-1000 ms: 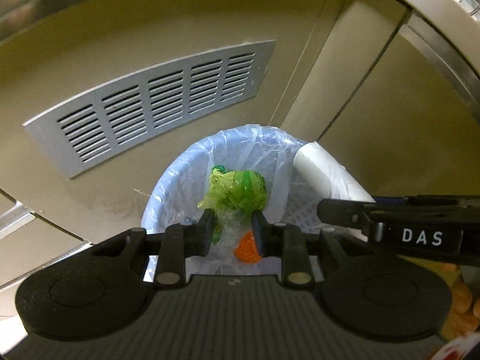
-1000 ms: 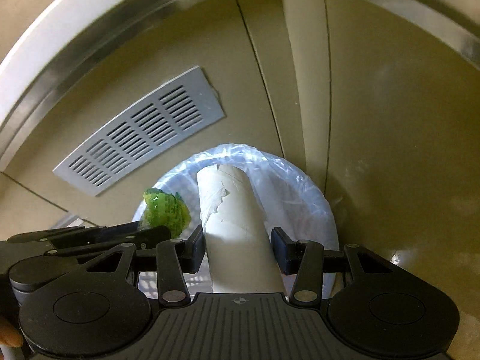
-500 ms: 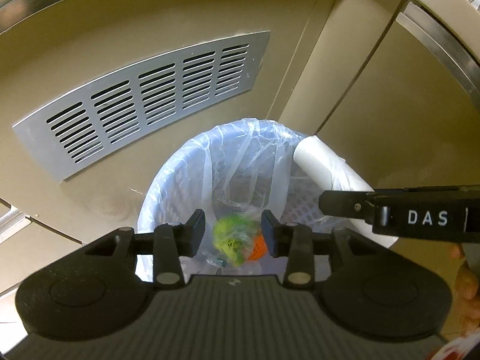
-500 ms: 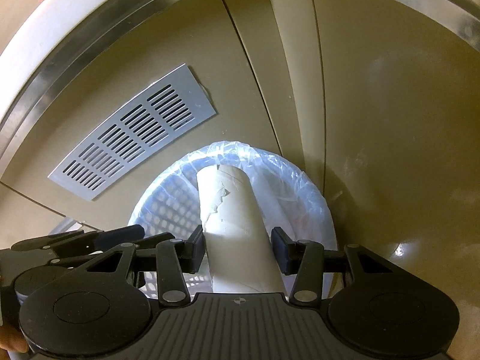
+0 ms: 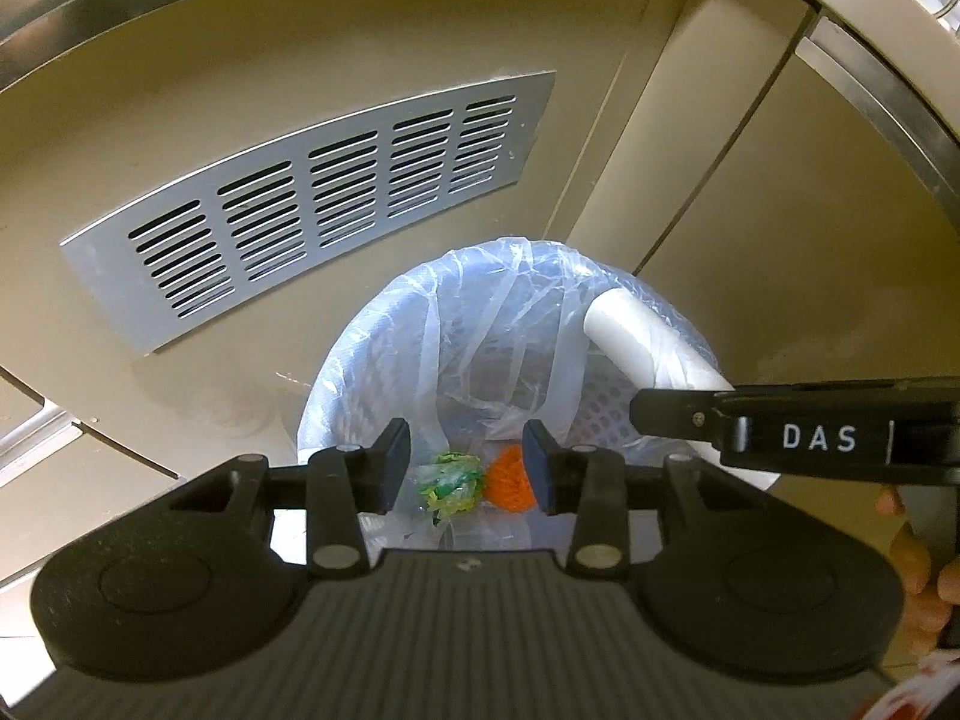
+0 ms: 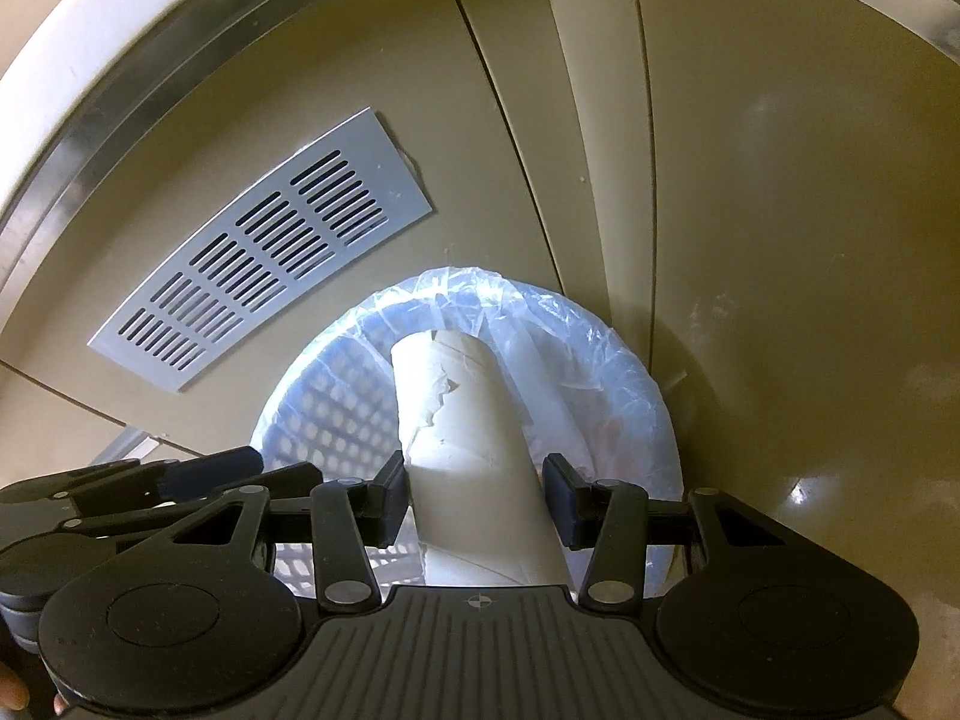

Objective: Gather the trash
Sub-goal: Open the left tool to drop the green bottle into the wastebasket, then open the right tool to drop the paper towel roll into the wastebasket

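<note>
Cardboard tube (image 6: 474,456): clamped between the pads of the right gripper (image 6: 477,501), held over the open mouth of the bin (image 6: 312,420). Its far end points toward the bin's far rim; in the left wrist view the same tube (image 5: 636,348) lies across the right side of the rim, above the liner (image 5: 480,324).

Left gripper (image 5: 467,468): jaws apart, nothing between them. Directly below in the bin bottom: green crumpled wrapper (image 5: 453,483) and, touching it, an orange piece (image 5: 510,477).

Risks, as judged:
- Tube is long against the bin's mouth. Released at this slant, it could bridge rim to rim or tip out over the right edge onto the floor.
- Tube end may snag the loose liner folds and drag the film inward or off the rim.
- The two grippers sit close together over the bin; a careless move could knock them.

Materials and shapes:
- Tube: pale, matte, rigid cylinder, torn paper scraps stuck along its side. Light, likely to crush a little under the pads.
- Liner: thin clear film, wrinkled, glossy.
- Bin: round, white lattice plastic wall.
- Wrapper: crinkly, springy.
- Behind: smooth beige cabinet panel with a grey slotted vent grille (image 5: 312,198).
</note>
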The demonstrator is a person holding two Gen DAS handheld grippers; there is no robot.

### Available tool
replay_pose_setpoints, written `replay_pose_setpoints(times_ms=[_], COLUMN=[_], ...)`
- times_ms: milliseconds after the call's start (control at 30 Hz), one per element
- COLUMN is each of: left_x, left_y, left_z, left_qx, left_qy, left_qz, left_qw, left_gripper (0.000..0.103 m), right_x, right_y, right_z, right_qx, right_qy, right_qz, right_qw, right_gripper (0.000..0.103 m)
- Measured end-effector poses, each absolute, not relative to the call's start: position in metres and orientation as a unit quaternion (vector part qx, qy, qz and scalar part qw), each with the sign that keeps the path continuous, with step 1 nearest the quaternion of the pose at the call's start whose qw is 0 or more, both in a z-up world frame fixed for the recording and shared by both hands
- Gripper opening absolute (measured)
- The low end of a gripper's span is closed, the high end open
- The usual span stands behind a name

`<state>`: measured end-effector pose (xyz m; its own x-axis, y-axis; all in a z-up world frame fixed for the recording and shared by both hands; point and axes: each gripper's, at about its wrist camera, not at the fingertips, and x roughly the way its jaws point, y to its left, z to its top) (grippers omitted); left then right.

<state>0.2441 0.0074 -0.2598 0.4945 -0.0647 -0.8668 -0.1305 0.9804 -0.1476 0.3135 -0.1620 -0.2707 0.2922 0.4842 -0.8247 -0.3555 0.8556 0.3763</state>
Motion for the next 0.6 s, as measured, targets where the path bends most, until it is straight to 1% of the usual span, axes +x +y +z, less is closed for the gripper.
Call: replay_pose_setpoints(times_ms=[100,133,167,200,233,600], left_x=[0.241,0.240,0.239,0.239,0.238,0.227], left_y=[0.009,0.009,0.009,0.009,0.009,0.013], left_z=[-0.256,-0.255,-0.255,-0.255,-0.254,-0.246], left_qx=[-0.097,-0.097,-0.097,-0.097,-0.096,-0.102], left_qy=[0.501,0.501,0.501,0.501,0.500,0.499], left_qz=[0.022,0.022,0.022,0.023,0.023,0.031], left_qw=[0.860,0.860,0.860,0.860,0.860,0.860], left_gripper=[0.037,0.037,0.037,0.037,0.037,0.037], right_x=[0.314,0.315,0.315,0.316,0.317,0.309], right_y=[-0.161,-0.160,-0.159,-0.159,-0.159,-0.166], right_z=[-0.272,-0.272,-0.273,-0.272,-0.271,-0.266], right_qx=[0.067,0.069,0.073,0.077,0.080,0.057], right_qy=[0.533,0.533,0.533,0.530,0.526,0.543], right_qz=[0.263,0.261,0.256,0.251,0.253,0.254], right_qw=[0.802,0.802,0.803,0.806,0.808,0.798], right_gripper=[0.048,0.056,0.072,0.078,0.082,0.082])
